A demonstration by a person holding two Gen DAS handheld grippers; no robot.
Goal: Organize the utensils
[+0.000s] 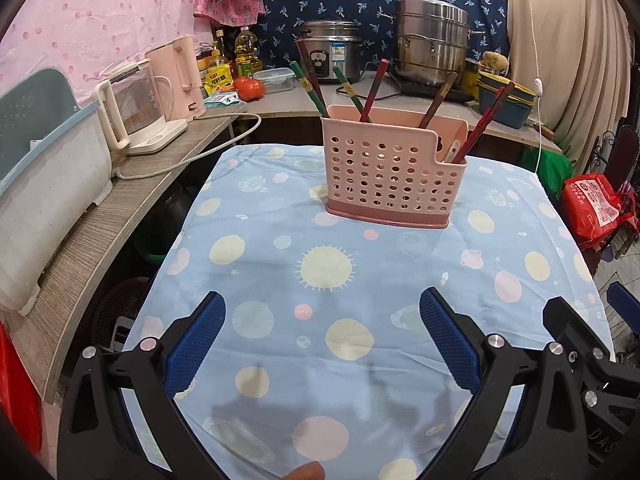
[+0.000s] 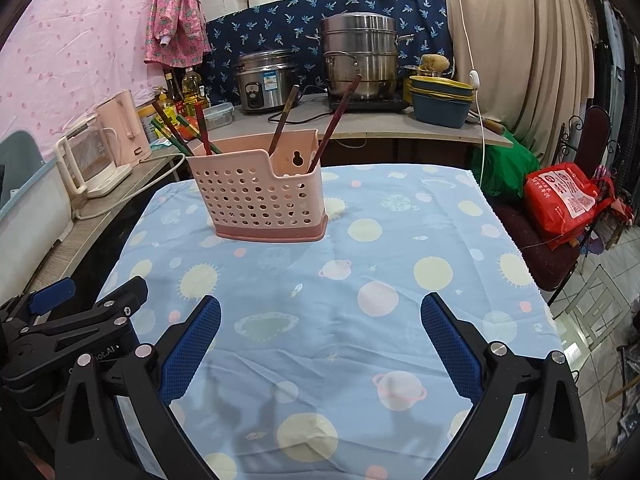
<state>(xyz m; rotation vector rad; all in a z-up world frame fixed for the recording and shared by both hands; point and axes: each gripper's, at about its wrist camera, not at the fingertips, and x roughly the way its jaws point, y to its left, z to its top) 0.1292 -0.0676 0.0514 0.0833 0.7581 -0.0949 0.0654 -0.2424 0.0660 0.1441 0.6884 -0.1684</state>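
Blue planet-print cloth (image 1: 360,280) covers the bench; pink caddy (image 1: 394,176) near its far edge; only the right view shows chair (image 2: 536,248); both hand-held grippers (image 1: 322,336) (image 2: 320,340) gape empty

I see pale blue cloth (image 1: 360,280) on table, printed with yellow suns, pink and cream planets, white rings. Caddy (image 1: 394,176) pale pink with darker dusty-pink base, walls dotted with round holes. Chopsticks (image 1: 374,90) in it dark red, green, brown. My gripper pads (image 2: 192,344) blue with fine mesh texture, arms black. Backdrop (image 2: 328,20) navy with light blue palm print. Left wall sheet (image 1: 92,12) pink, darker pink spots. Pots (image 2: 360,52) bare steel. Bag (image 2: 568,196) red. Kettle (image 1: 180,76) pink.
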